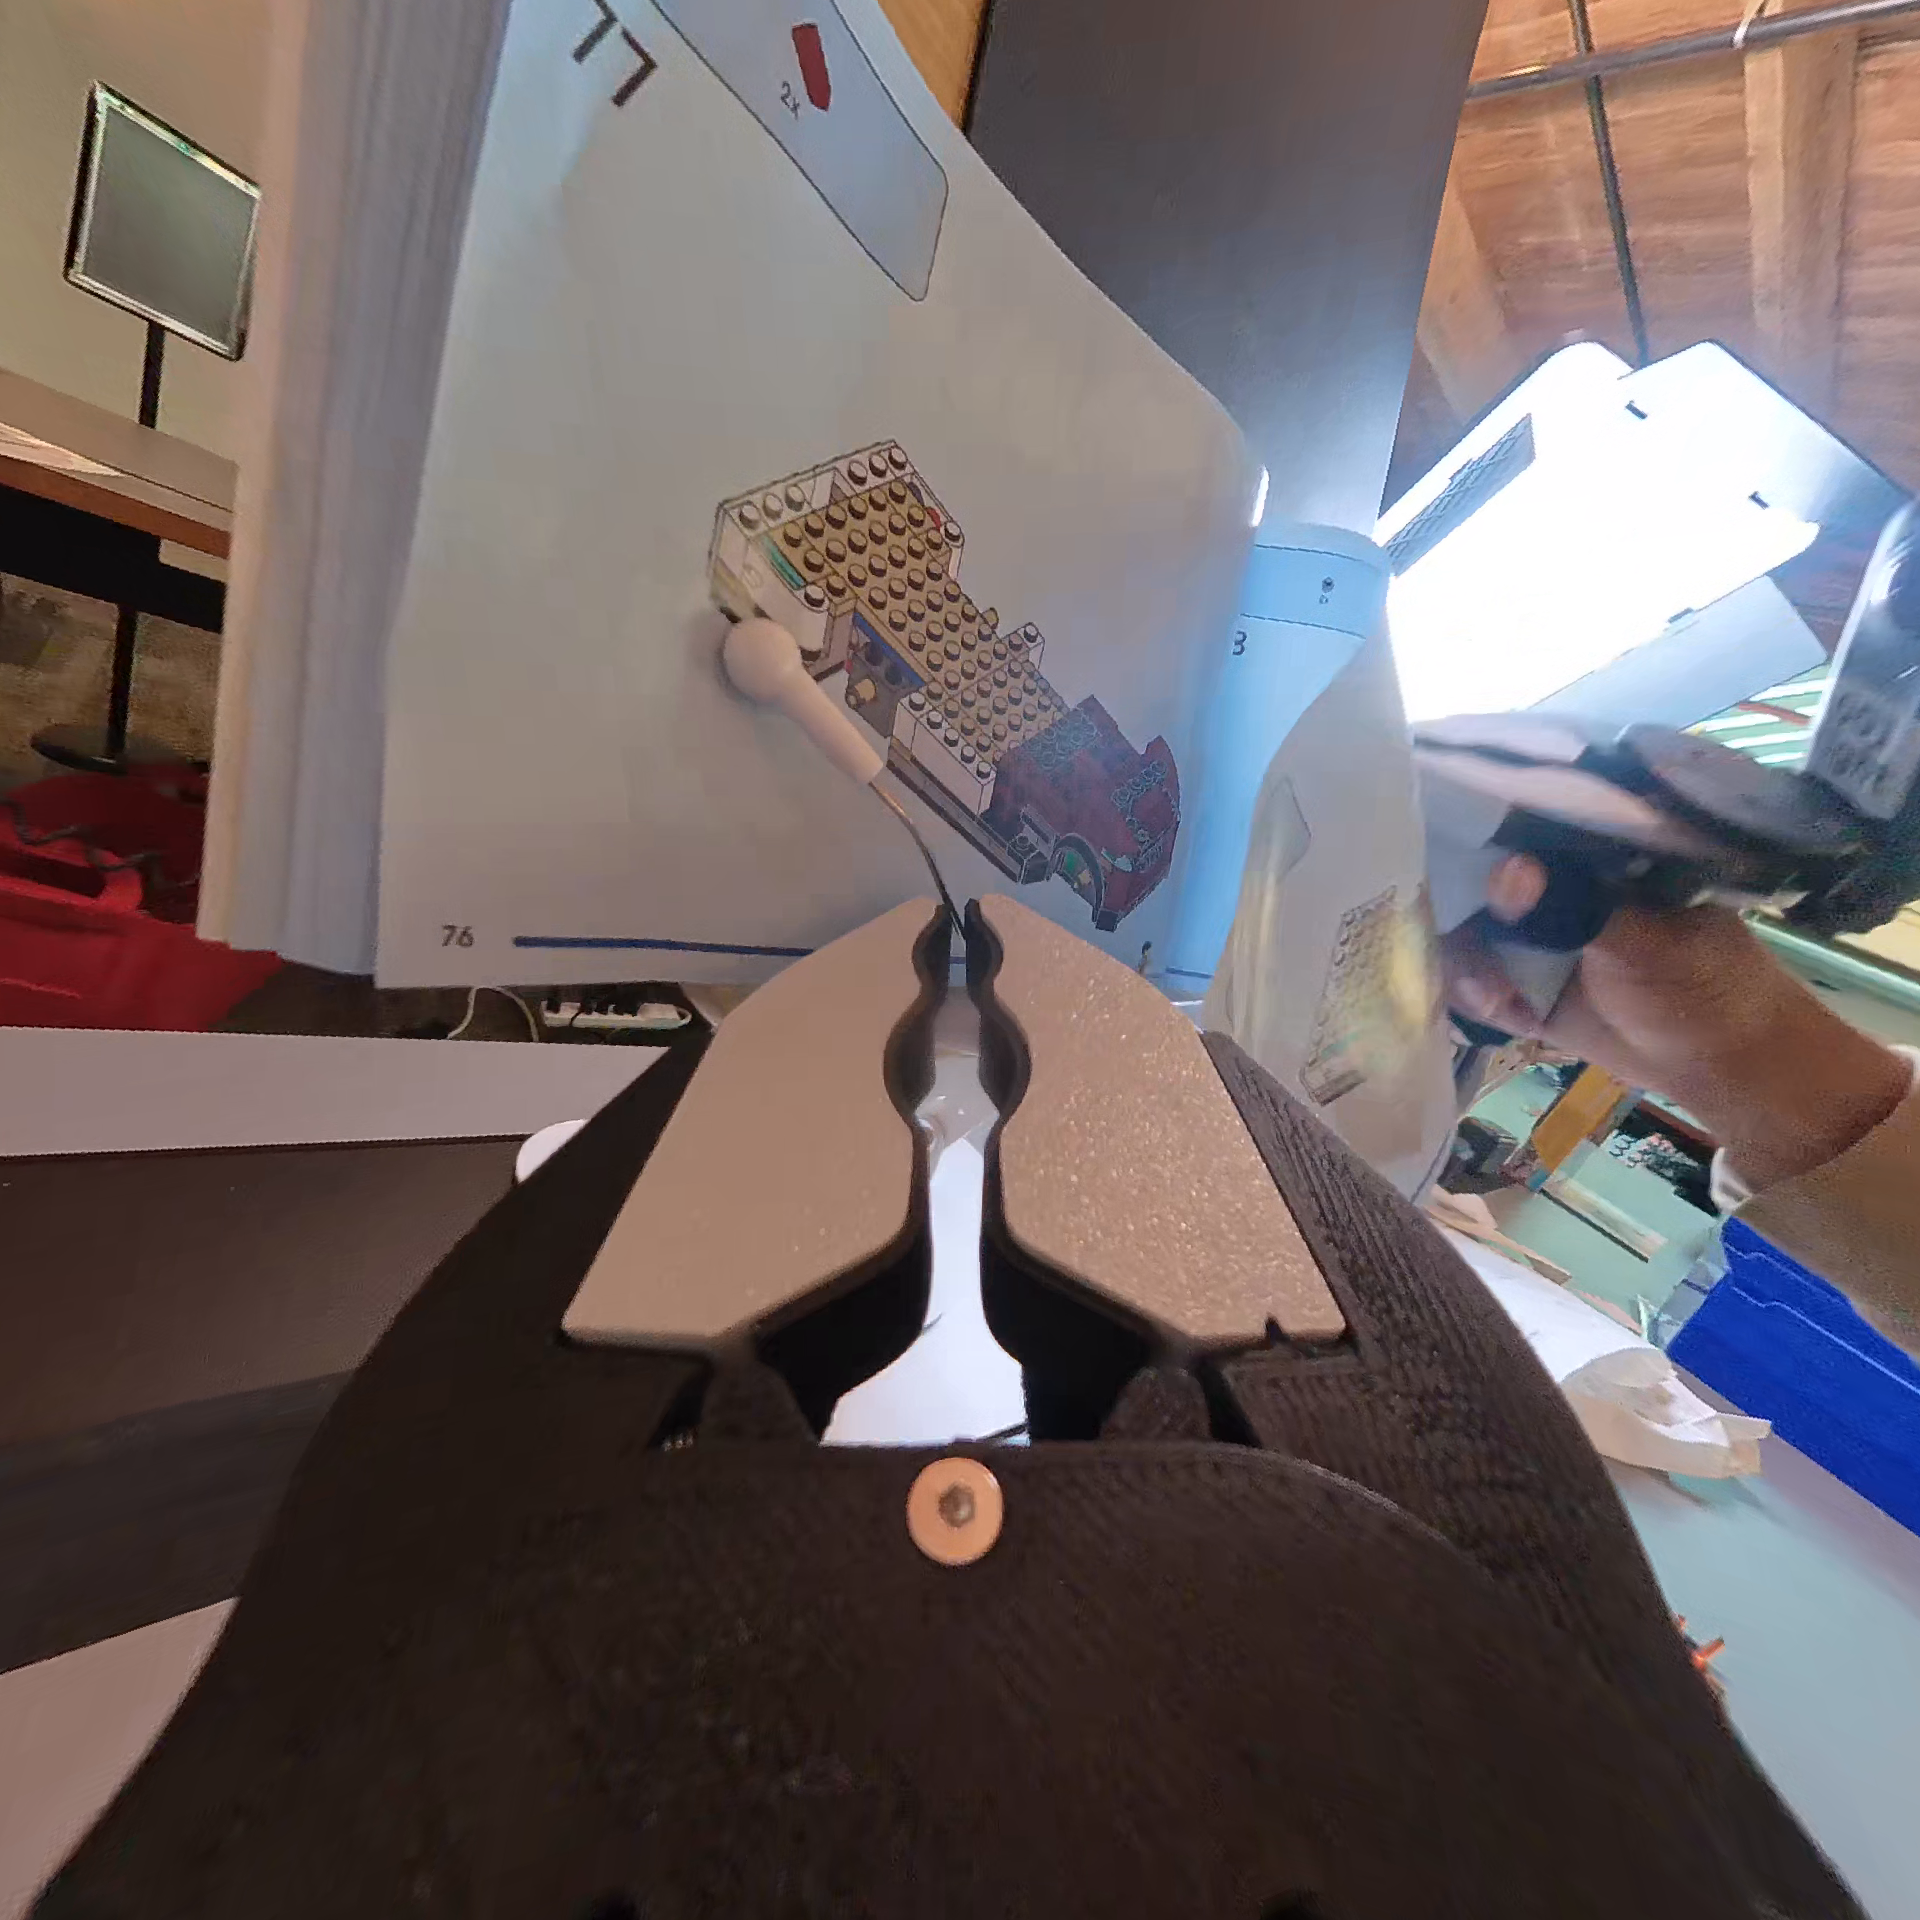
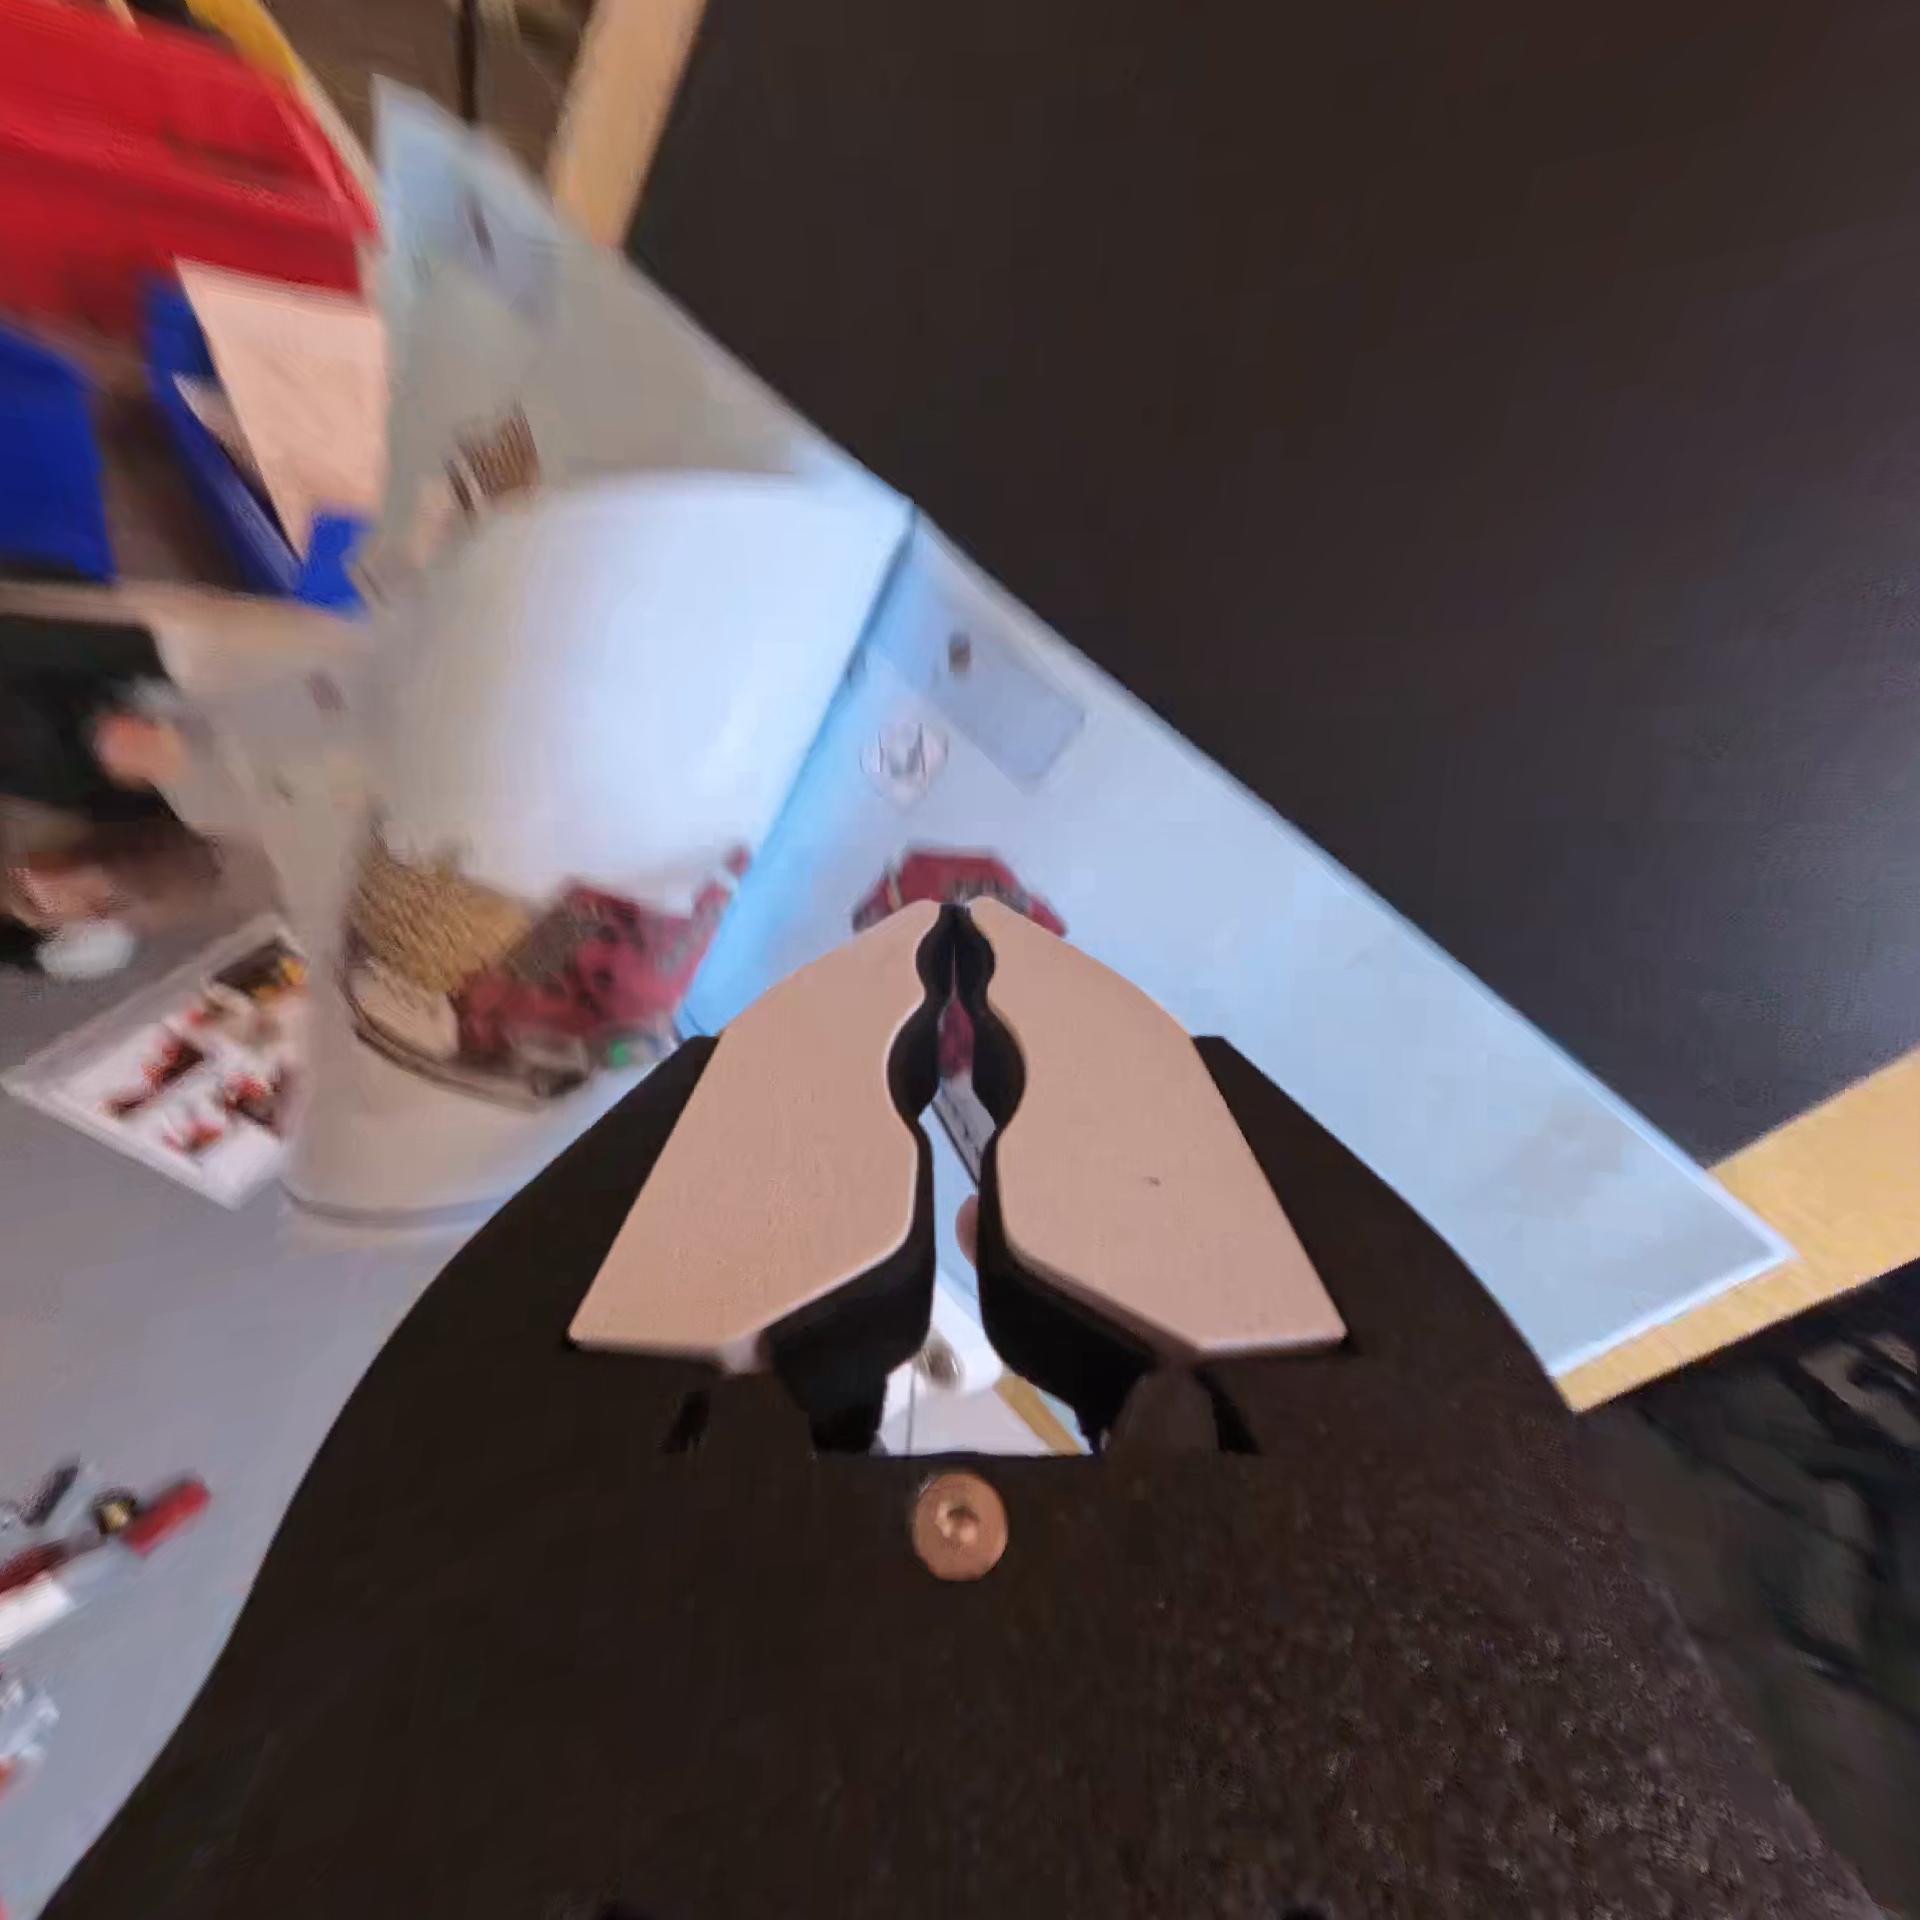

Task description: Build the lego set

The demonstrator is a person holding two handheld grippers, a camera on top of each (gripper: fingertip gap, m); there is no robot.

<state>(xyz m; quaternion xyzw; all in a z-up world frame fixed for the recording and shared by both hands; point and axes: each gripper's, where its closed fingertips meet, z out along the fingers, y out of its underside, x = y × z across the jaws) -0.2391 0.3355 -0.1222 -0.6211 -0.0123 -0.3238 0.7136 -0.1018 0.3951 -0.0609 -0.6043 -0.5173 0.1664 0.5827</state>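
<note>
The open instruction booklet [image 1: 623, 623] stands upright in front of me, showing a drawing of a truck. A white-tipped page holder [image 1: 764, 665] presses on the page, and its thin metal wire [image 1: 914, 831] runs down into my left gripper [image 1: 958, 914], which is shut on it. My right gripper [image 1: 1455, 758], held by a hand [image 1: 1662, 997], is at the right by a curled loose page [image 1: 1340, 831]. In the blurred right wrist view my right gripper [image 2: 954, 914] is shut in front of the booklet's right page [image 2: 1195, 883]. The curled page [image 2: 582, 665] is to its left.
A dark panel [image 2: 1351, 416] rises behind the booklet. Loose lego pieces [image 2: 104, 1527] and a printed sheet [image 2: 177, 1070] lie on the grey table at the left. A blue bin [image 1: 1808, 1382] and crumpled paper [image 1: 1652, 1403] are at the right. A power strip [image 1: 613, 1010] lies beyond the table. Spacing between my two grippers at the tips: around 15 centimetres.
</note>
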